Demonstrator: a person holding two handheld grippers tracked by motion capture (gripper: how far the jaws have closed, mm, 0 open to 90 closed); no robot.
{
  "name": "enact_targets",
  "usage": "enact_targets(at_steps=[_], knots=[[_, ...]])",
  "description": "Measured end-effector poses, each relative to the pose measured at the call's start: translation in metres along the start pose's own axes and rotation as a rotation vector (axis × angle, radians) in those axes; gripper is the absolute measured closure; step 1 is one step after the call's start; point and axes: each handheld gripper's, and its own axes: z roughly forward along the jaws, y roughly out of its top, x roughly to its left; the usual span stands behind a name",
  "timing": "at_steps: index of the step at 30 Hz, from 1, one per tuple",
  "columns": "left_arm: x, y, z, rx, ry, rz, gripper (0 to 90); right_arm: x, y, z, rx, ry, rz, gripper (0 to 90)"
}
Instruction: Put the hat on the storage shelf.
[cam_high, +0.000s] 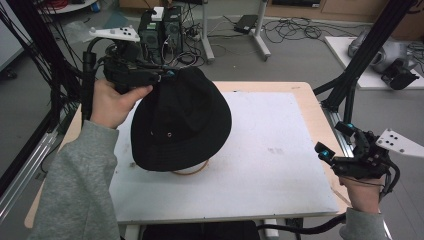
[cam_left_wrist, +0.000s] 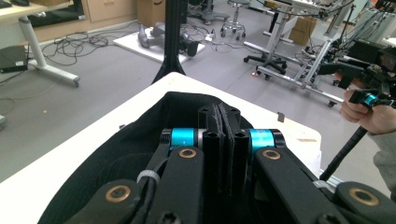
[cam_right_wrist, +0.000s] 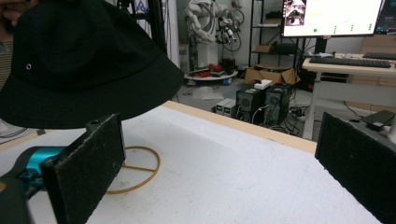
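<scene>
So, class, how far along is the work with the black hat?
Done: the left gripper has clamped the hat by its brim and lifted it off the table. In hand: the hat hangs above a wooden ring stand. Left, probably: setting it on the stand. The right gripper waits open.

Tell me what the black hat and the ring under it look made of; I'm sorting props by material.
The black hat looks like matte woven cloth, probably cotton: soft folds, a floppy brim, small metal eyelets. It is pinched in the left gripper. The ring on the white board looks like thin tan wood or bamboo, possibly wire; too thin to tell.
</scene>
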Motion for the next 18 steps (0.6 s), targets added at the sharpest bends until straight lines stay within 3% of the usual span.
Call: enact_targets(at_steps=[18], knots=[[0.007,-0.033,0.020,0.041,-0.034,-0.015,87.6,0.002,-0.001,0.004,0.012,0.004,-0.006,0.8]])
